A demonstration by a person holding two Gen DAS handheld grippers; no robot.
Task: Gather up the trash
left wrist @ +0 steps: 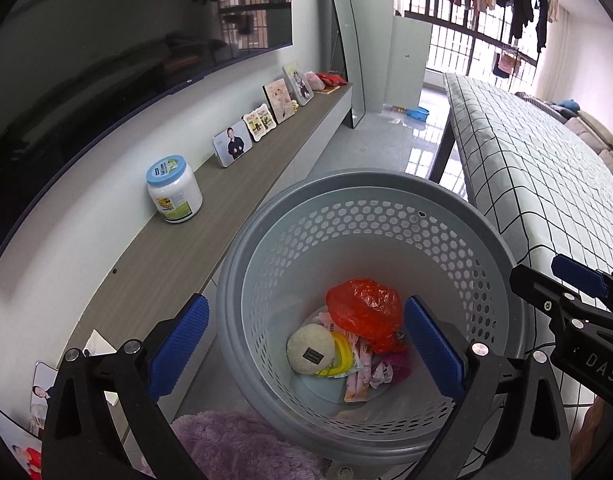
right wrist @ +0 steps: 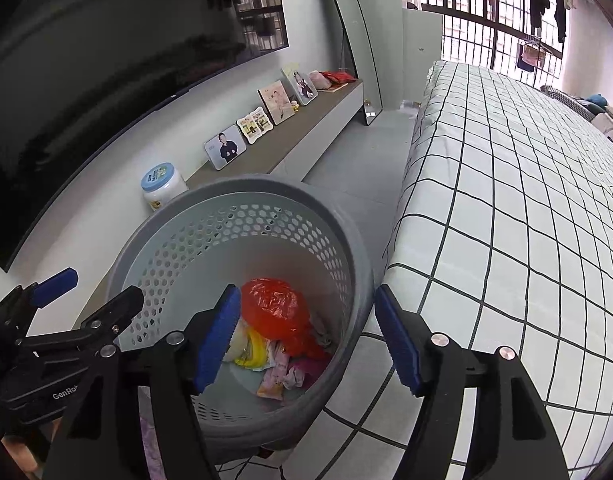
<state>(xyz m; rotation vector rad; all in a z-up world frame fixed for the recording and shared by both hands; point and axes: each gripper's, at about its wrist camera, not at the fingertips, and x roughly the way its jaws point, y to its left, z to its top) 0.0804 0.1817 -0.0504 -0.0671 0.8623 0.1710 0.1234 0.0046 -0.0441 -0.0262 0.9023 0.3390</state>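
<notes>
The round grey perforated plastic basket (left wrist: 370, 216) stands on the floor between the checked table (left wrist: 546, 184) and the shelf, holding a crumpled red plastic bag (left wrist: 364, 308). Left gripper (left wrist: 306, 344) and right gripper (right wrist: 306, 340), both spread and empty, could knock its rim and tip it.

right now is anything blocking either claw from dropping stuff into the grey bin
Nothing visible does. The grey bin is open-topped with no lid, and both the left claw and the right claw hang open over it. The red plastic bag already lies inside.
</notes>
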